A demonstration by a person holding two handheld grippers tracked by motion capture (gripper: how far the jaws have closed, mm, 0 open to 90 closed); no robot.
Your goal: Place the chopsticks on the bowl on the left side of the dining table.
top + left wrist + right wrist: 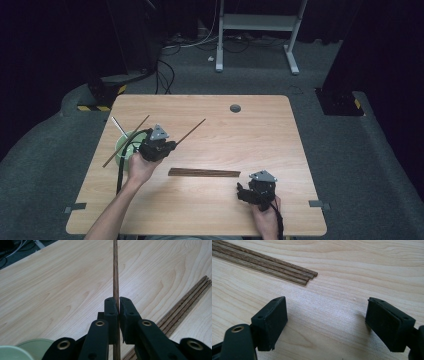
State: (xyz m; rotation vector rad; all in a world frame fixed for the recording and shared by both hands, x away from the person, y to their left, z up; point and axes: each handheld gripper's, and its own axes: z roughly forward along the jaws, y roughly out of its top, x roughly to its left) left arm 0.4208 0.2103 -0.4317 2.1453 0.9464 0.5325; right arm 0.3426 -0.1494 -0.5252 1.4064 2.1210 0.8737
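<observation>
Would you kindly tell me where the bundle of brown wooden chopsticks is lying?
In the high view, the bundle of brown wooden chopsticks lies flat mid-table, between the left gripper and the right gripper.

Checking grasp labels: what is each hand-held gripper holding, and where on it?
Left hand-held gripper is shut on one wooden chopstick, gripped partway along its length, the long end sticking out ahead. Right hand-held gripper is open and holds nothing.

The left black claw is squeezed tight, held up by a bare hand. The right black claw sits low, jaws wide apart.
</observation>
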